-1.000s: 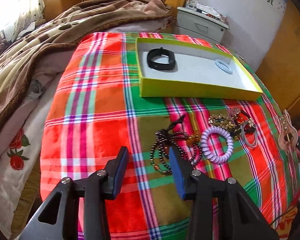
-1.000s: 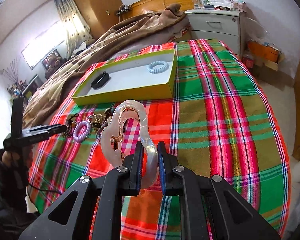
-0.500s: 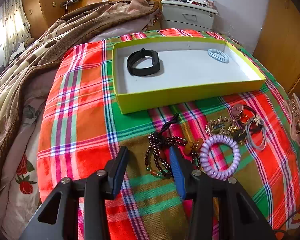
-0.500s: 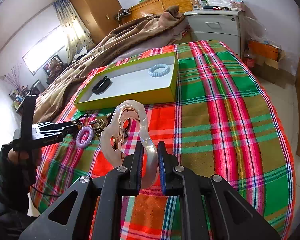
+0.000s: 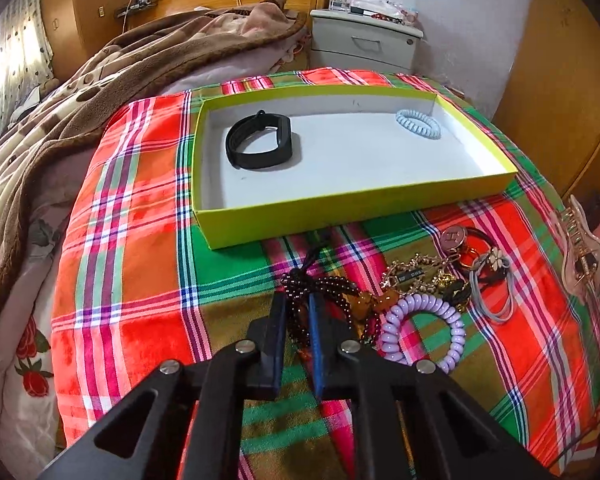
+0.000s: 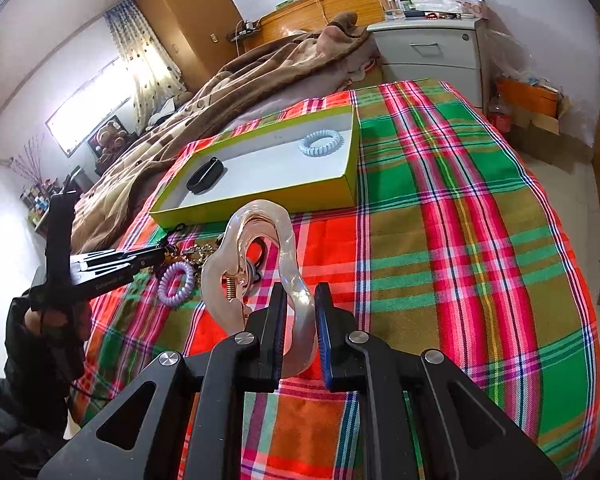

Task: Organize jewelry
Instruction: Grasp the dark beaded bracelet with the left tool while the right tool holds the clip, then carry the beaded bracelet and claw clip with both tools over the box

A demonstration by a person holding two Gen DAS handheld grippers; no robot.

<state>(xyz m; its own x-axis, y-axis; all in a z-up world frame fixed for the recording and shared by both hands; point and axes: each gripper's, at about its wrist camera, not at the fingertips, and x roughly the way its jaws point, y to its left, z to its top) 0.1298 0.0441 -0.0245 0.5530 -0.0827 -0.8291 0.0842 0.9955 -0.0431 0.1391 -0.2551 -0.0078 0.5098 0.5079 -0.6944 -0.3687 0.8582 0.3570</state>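
Pinching down now, the left hand-held gripper (image 5: 298, 312) has its jaws drawn in tight on a strand of the dark garnet-coloured beaded bracelet (image 5: 328, 288), which lies on the red, green and orange plaid bedspread (image 5: 132, 248) just short of the near wall of the shallow yellow-green cardboard tray (image 5: 340, 208). Over on the other side, the right hand-held gripper (image 6: 298, 320) is clamped on one arm of a translucent blush-pink claw hair clip (image 6: 256, 248), holding it upright above the bedspread. Inside the tray, a black fitness band (image 5: 260, 142) sits toward its left end and a pale blue spiral hair tie (image 5: 418, 123) rests in its far right corner. Beside the bracelet lies a lilac spiral hair tie (image 5: 424, 324), touching a tangle of gold chain pieces (image 5: 420, 276) and grey elastic hair ties (image 5: 492, 292). Beyond the plaid cloth, a brown blanket (image 5: 100, 88) is heaped along the bed's left side.
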